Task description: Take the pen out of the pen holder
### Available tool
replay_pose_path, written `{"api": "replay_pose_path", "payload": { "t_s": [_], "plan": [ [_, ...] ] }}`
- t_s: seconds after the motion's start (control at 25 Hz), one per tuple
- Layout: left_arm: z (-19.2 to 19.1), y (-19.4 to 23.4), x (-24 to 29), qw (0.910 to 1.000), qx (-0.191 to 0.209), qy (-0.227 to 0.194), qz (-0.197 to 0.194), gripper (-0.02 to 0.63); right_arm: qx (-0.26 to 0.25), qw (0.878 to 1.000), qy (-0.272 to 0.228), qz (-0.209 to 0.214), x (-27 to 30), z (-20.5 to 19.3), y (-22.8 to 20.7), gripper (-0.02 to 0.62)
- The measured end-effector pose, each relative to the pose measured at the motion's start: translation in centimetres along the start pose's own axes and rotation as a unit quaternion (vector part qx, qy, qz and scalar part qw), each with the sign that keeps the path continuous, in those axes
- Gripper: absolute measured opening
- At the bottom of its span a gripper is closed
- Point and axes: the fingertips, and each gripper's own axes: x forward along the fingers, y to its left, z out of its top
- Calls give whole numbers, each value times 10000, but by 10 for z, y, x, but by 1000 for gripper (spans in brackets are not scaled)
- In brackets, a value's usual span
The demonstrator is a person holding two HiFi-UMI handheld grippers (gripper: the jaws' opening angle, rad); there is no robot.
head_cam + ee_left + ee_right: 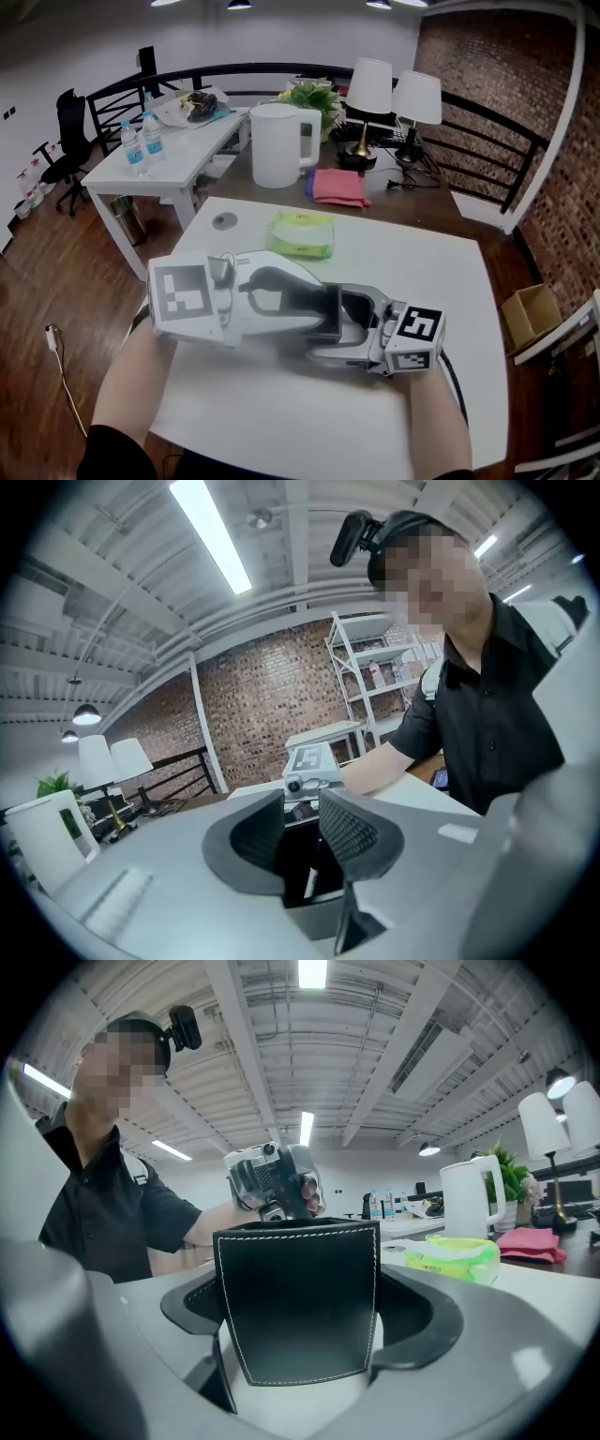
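Observation:
A black leather pen holder [298, 1302] with white stitching stands on the white table [431, 272]. My right gripper [305, 1340] is shut on it, one jaw against each side. In the head view the holder [328, 314] sits between both tools, with my right gripper [336, 328] reaching in from the right. My left gripper [323, 298] comes from the left and hangs over the holder's mouth. Its jaws [300, 803] stand a little apart and press on nothing. In the dark gap below them a thin pale sliver [309, 883] shows; I cannot tell whether it is the pen.
At the table's far edge lie a green wipes pack [302, 234] and a small grey disc [224, 221]. Behind stand a white jug [278, 145], a pink cloth [337, 187] and two lamps [370, 89]. Water bottles [141, 141] stand on a side table.

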Motion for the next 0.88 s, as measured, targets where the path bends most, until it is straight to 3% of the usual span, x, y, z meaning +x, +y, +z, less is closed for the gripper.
{"api": "replay_pose_path", "payload": {
  "t_s": [0.2, 0.32, 0.52, 0.72, 0.88],
  "plan": [
    [-5, -15, -13, 9999, -52, 130, -89, 130, -96, 9984, 193, 521, -5, -5, 14, 485],
    [-6, -19, -22, 9999, -47, 123, 20, 135, -81, 9978, 220, 616, -5, -5, 14, 486],
    [-12, -18, -42, 9961, -421, -473, 618, 145, 47, 9988, 249, 422, -9, -2, 15, 514],
    [-27, -25, -51, 9883, -737, -838, 1040, 163, 25, 9997, 46, -257, -37, 14, 17, 546],
    [-47, -24, -56, 9844, -990, -849, 1182, 166, -224, 9951, -35, -964, -54, 15, 45, 456]
  ]
}}
